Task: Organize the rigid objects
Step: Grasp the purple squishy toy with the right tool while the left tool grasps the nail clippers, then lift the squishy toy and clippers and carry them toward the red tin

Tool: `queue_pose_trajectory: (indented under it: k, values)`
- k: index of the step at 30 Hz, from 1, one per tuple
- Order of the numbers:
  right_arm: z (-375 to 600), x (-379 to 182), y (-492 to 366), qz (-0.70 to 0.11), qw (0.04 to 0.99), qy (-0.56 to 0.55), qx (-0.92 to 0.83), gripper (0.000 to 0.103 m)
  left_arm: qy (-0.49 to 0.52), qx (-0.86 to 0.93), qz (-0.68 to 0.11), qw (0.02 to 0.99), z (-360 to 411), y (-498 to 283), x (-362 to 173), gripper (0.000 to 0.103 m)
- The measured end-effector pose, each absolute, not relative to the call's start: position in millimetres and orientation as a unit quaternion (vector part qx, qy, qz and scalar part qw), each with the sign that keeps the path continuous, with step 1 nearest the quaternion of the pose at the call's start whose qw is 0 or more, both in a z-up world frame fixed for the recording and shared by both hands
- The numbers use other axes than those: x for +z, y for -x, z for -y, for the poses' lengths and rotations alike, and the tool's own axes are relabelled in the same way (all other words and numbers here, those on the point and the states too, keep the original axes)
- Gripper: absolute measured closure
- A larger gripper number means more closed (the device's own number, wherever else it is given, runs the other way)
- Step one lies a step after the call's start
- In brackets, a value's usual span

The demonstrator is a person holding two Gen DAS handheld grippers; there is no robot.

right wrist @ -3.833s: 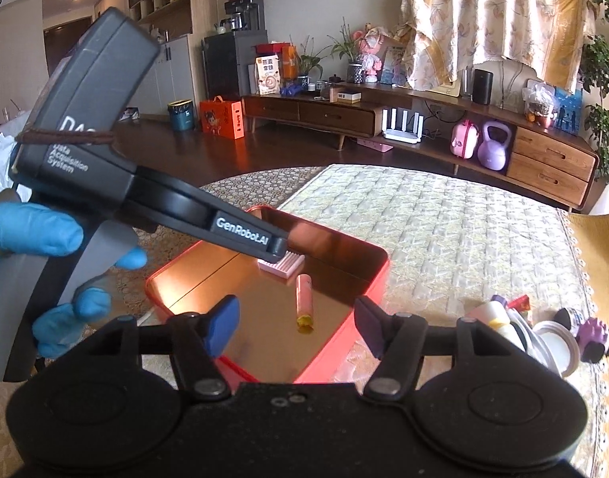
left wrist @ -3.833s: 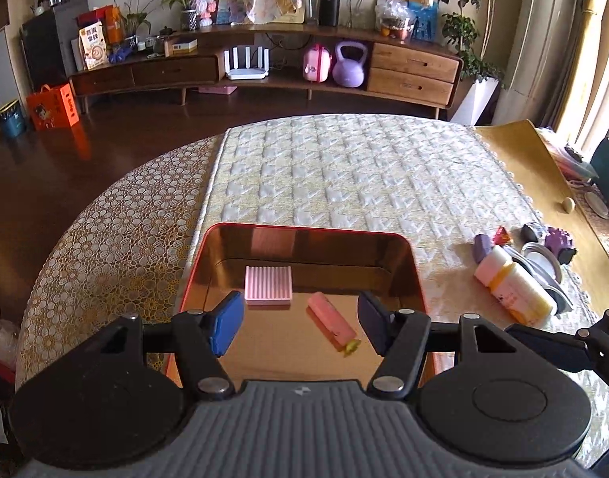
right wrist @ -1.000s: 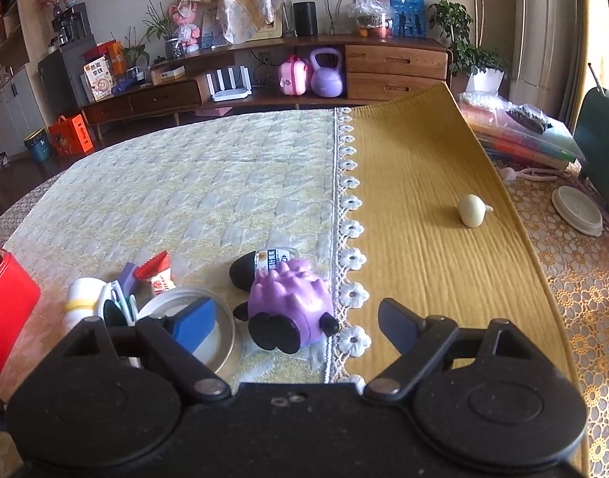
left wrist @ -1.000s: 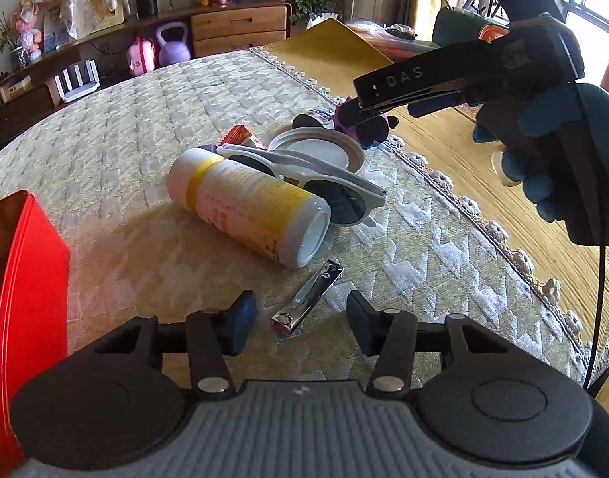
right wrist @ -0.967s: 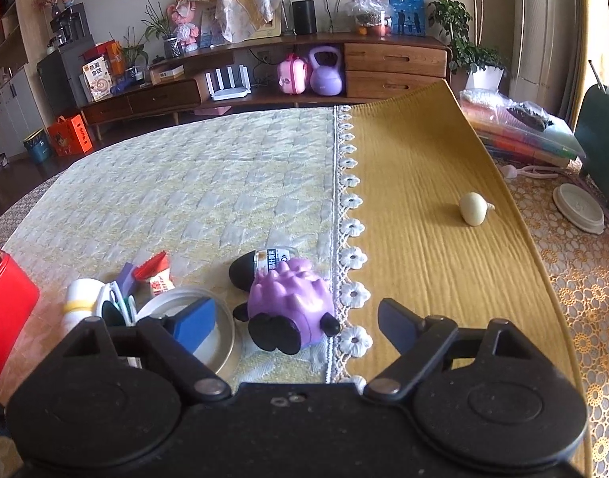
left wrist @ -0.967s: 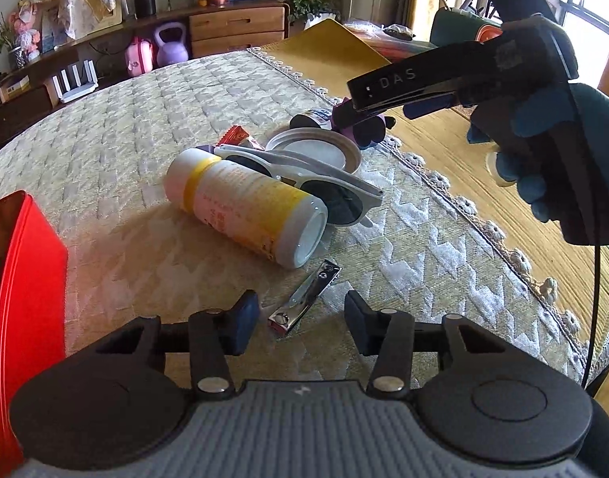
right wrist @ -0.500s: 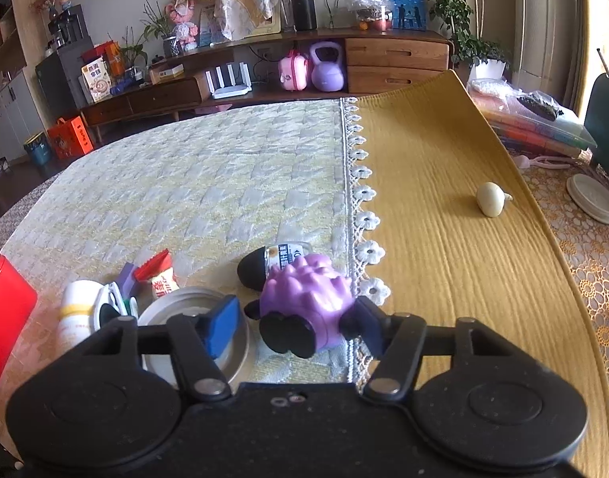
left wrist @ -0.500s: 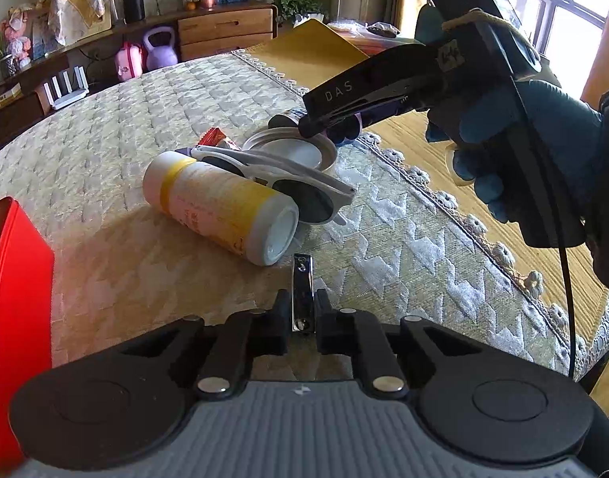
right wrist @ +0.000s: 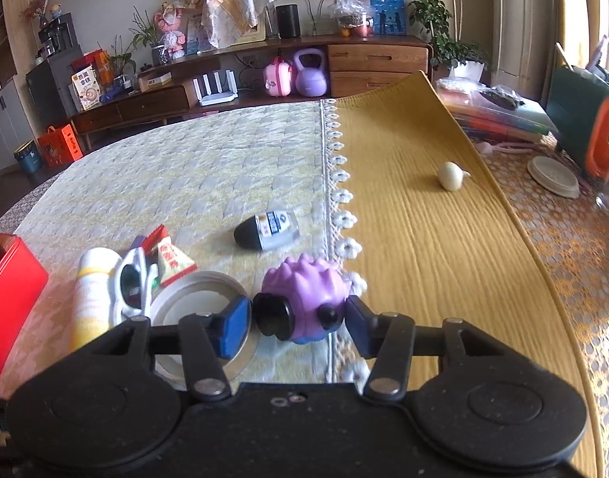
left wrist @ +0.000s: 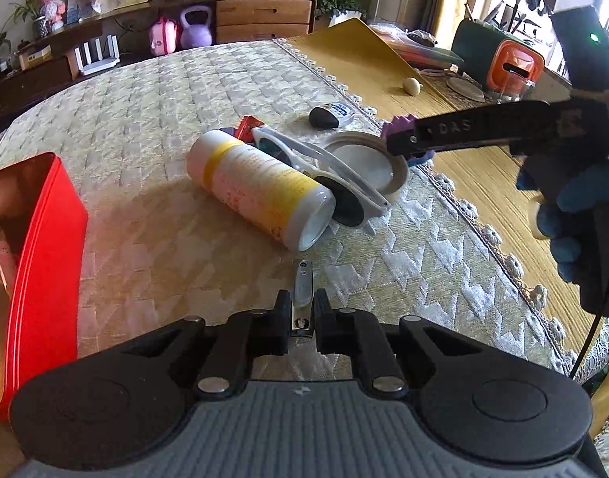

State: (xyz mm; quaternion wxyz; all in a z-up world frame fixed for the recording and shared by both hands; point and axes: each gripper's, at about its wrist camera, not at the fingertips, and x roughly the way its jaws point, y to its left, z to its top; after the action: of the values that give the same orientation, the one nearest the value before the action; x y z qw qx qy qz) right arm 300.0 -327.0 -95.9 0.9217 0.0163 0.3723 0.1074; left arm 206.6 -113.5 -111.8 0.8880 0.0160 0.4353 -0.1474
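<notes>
My left gripper [left wrist: 302, 318] is shut on a silver nail clipper [left wrist: 303, 286], which sticks out forward between the pads, low over the cream quilted cloth. In the right wrist view, the right gripper [right wrist: 296, 322] has a purple spiky toy [right wrist: 308, 298] with black wheels between its blue pads; its jaws are closing and both pads touch the toy. The left wrist view shows that gripper reaching in from the right in a blue-gloved hand, with the purple toy [left wrist: 400, 123] at its tip. The red tin [left wrist: 45, 239] stands at the left edge.
A white and yellow bottle [left wrist: 256, 187] lies on its side with white sunglasses [left wrist: 324, 171] leaning on it, beside a round lid [left wrist: 368, 159]. A small black-capped bottle [right wrist: 266, 229] and a red snack packet [right wrist: 171, 259] lie farther back. A cream bulb [right wrist: 450, 175] rests on the yellow cloth.
The left jaws closed onto the nail clipper, which now lies straight between them. The right jaws narrowed from wide apart onto the purple toy as that gripper moved up to it.
</notes>
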Motion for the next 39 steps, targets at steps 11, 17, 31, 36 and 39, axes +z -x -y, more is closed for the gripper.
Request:
queue_pose_trajectory:
  k: [11,17,31,36,39]
  values:
    - [337,-81,-263,-0.363,0.927,-0.018,0.095,0.067,0.000,-0.137,-0.426,0.894,100,-183,-95,0.092]
    - [345,-71,-243,-0.352,0.930,-0.031,0.099,0.088,0.020,-0.128,-0.428,0.895,89,-178,-87,0.092]
    - [347,-67,-211,-0.347,0.924,-0.018,0.157,0.031,0.047,-0.110,-0.433,0.893,68,-170,-82,0.092]
    - [324,-92,-206,-0.386,0.904,0.012,0.183,0.027,0.049,-0.108,-0.435,0.893,68,-168,-83,0.092]
    - [321,-105,-210,-0.393,0.904,0.012,0.166,0.028,0.049,-0.108,-0.435,0.892,67,-167,-83,0.092]
